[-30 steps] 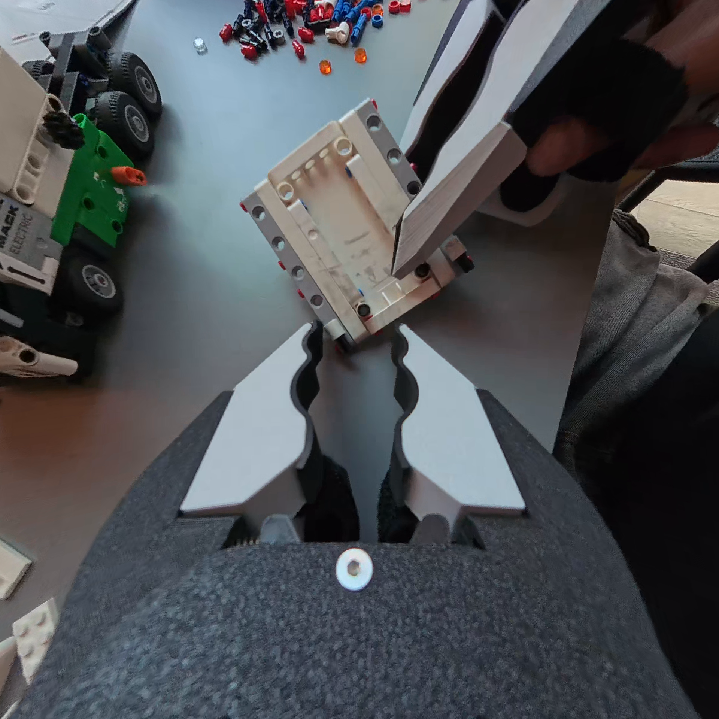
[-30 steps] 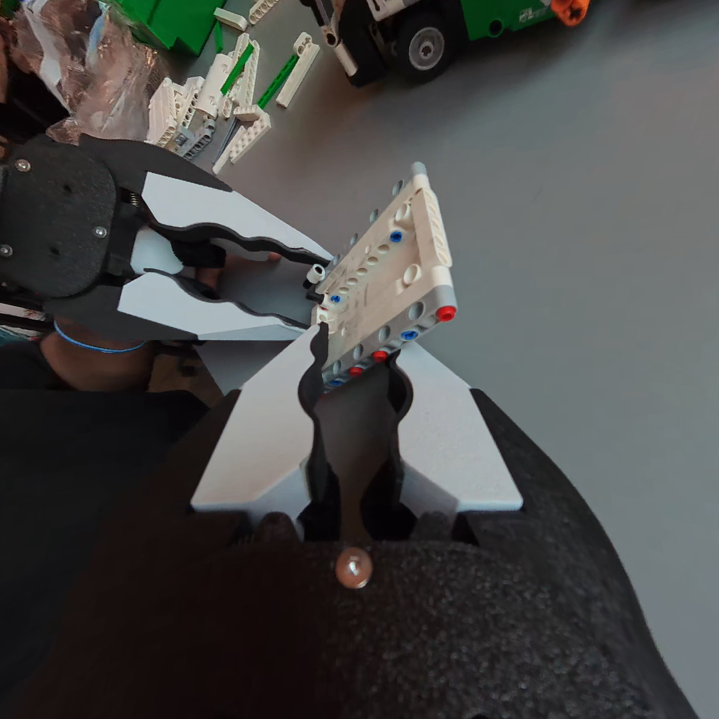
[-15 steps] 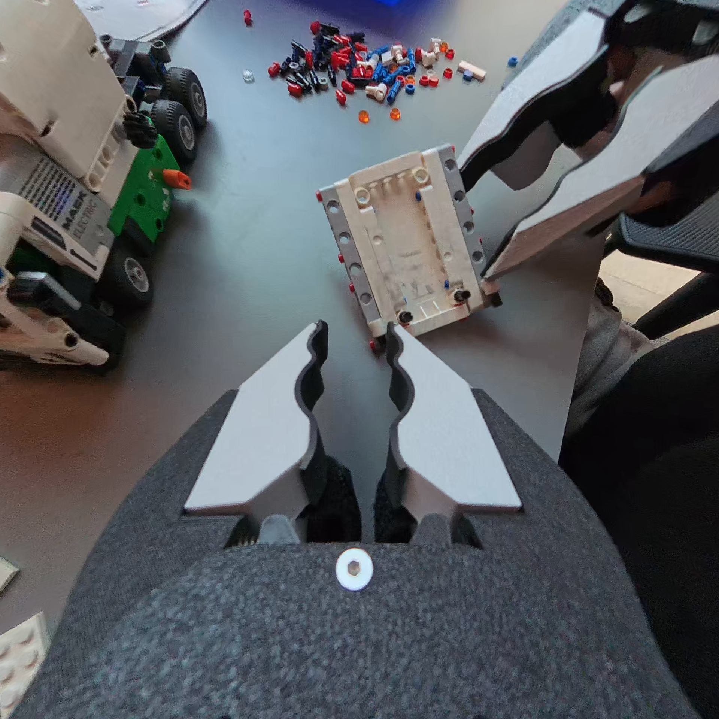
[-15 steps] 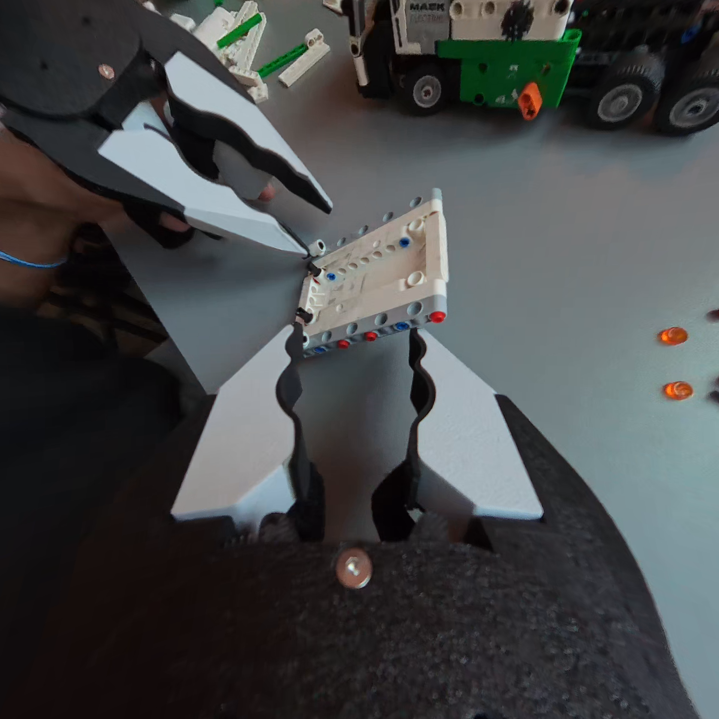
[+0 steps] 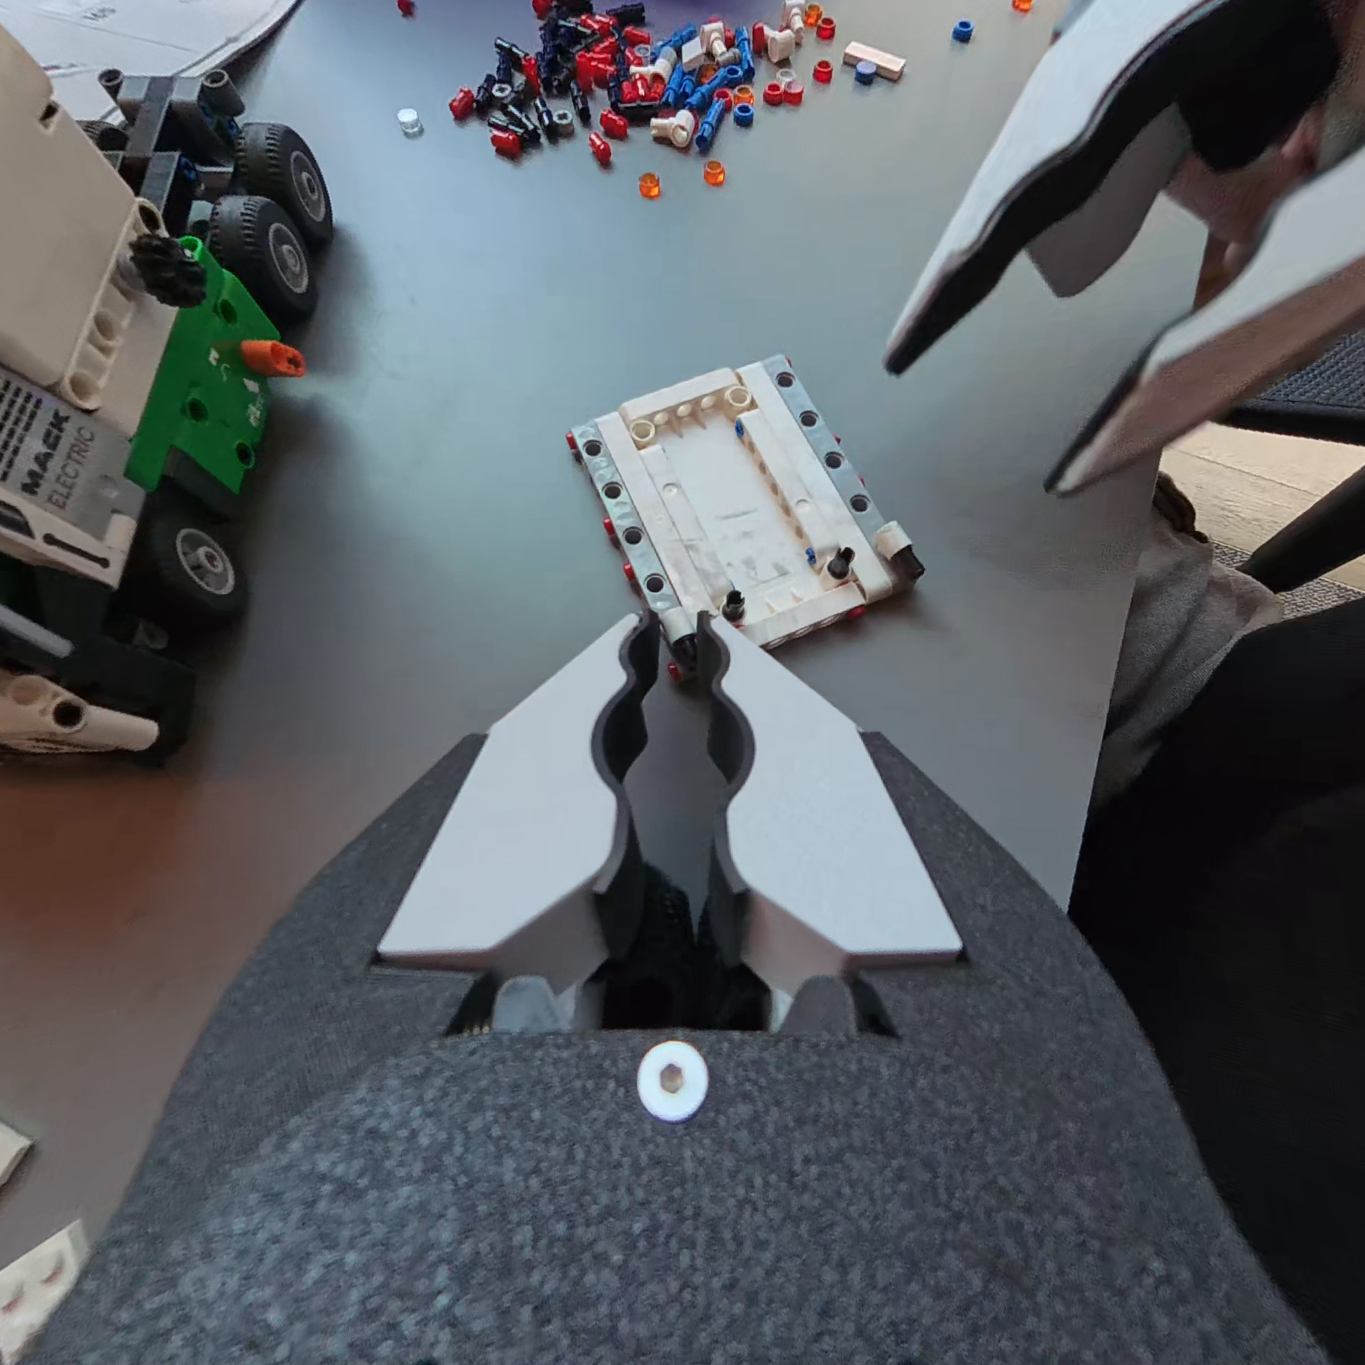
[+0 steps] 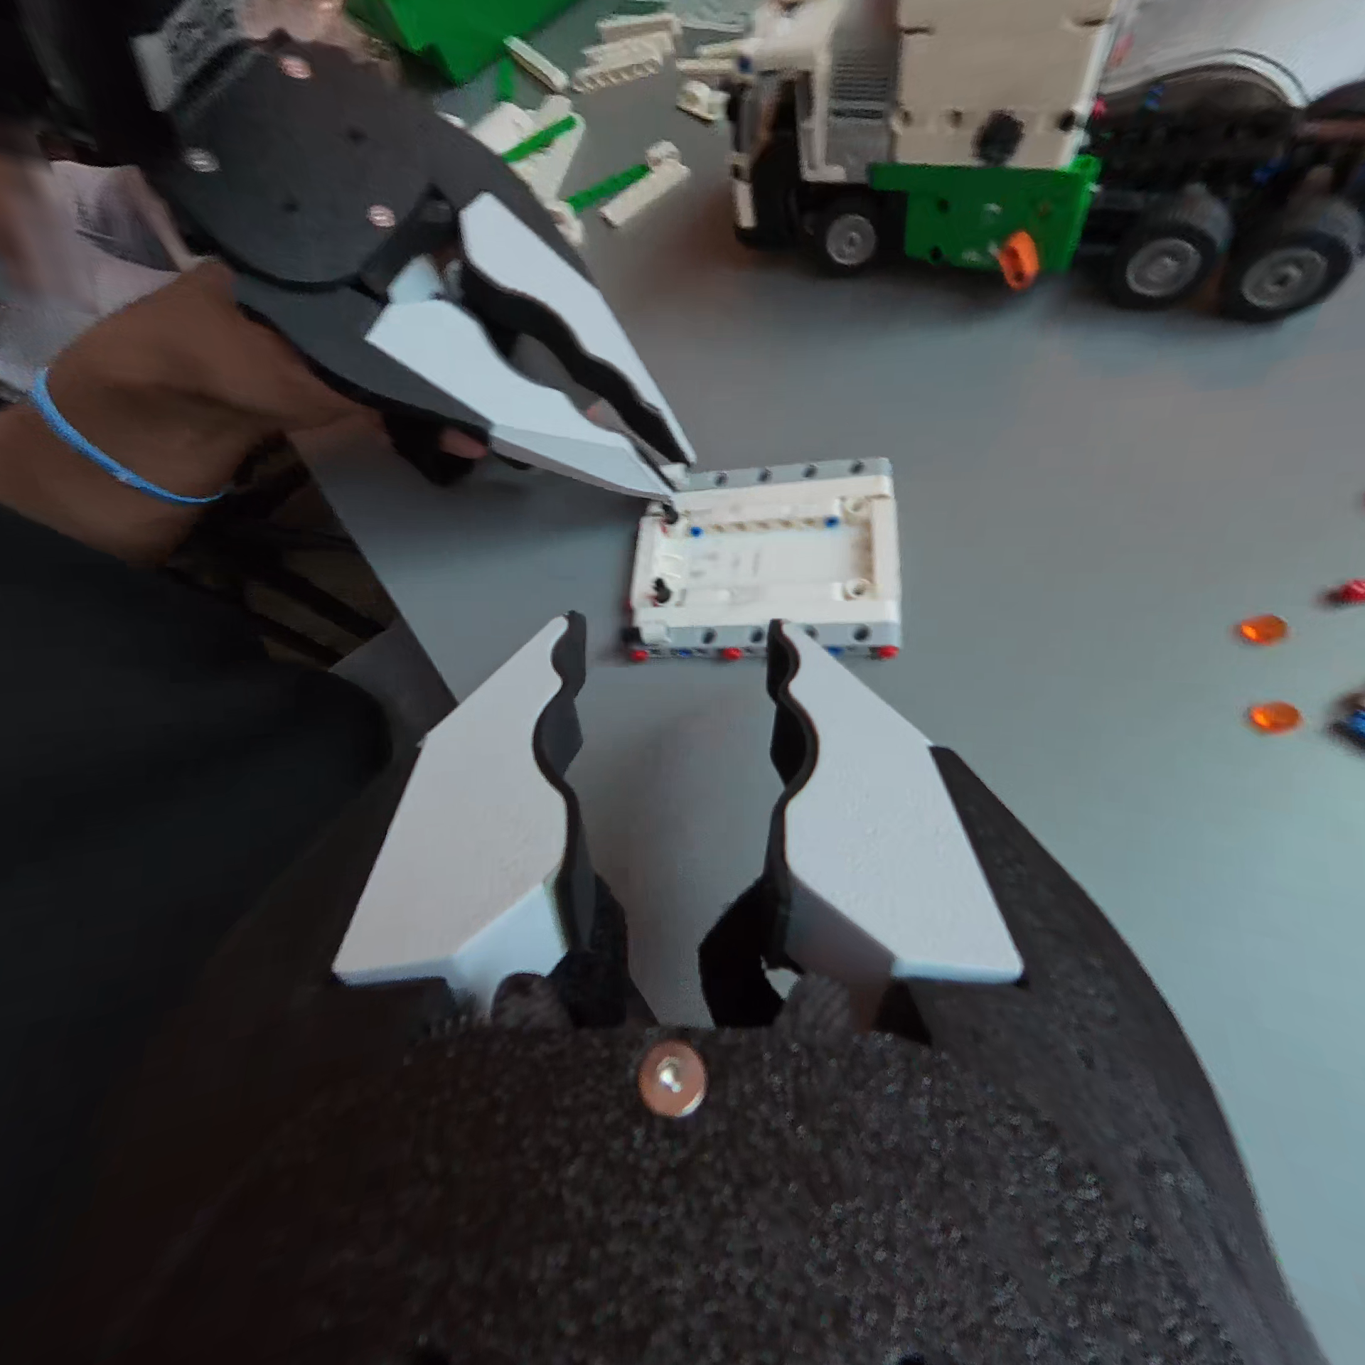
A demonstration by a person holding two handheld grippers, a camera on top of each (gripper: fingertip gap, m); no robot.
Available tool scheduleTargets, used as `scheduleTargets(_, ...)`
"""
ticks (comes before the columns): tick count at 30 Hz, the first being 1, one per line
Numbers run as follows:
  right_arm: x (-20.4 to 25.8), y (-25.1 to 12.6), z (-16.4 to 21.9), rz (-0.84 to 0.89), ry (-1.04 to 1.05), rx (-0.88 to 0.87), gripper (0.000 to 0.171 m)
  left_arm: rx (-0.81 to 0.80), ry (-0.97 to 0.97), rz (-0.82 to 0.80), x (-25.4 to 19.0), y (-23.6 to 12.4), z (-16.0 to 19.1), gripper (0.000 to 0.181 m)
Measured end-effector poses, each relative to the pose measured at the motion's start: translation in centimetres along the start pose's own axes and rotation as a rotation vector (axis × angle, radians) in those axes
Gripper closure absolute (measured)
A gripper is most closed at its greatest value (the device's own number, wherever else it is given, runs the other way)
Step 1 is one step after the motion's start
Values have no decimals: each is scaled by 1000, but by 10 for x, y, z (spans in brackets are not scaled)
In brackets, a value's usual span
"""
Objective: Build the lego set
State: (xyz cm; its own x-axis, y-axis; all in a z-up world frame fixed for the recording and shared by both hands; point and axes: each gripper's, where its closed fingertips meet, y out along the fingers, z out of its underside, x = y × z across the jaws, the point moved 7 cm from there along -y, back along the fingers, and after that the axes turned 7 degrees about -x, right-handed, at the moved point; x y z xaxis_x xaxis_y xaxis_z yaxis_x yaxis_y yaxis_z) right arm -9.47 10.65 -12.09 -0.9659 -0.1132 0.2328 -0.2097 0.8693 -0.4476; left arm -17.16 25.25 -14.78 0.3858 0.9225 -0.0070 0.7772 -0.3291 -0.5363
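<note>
Your left gripper [image 5: 677, 635] is holding its jaws narrow, closing on the near corner of the white and grey panel assembly [image 5: 739, 502]; a black pin at that corner is sitting right between the tips, though whether the tips are actually pinching it cannot be told. Your right gripper [image 6: 671, 634] is holding its jaws wide and gripping nothing. The panel is lying flat on the grey table [image 5: 480, 295], just ahead of the right gripper's tips, with its near edge of red and blue pins running across the gap between them. In the right wrist view the left gripper's tips [image 6: 668, 480] are touching the panel's far left corner.

Beyond and left of the left jaws, the green and white truck model [image 5: 170, 384] is standing on its wheels. Straight ahead of them, well past the panel, a scatter of small red, blue and black pins [image 5: 628, 81] is lying on the table. Two orange studs [image 6: 1267, 672] are lying to the right of the right jaws.
</note>
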Motion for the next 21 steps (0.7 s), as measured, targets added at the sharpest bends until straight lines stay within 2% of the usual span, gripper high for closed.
scheduleTargets(2,15,13,3,-36,-72,2,124,0,-3,-5,0,1,0,174)
scheduleTargets(4,16,22,11,31,-163,28,132,0,7,-15,-1,1,0,173)
scheduleTargets(11,18,30,18,79,-295,64,155,-1,18,-25,-1,1,0,174)
scheduleTargets(21,21,32,20,141,-281,51,156,0,-4,-17,0,1,0,174)
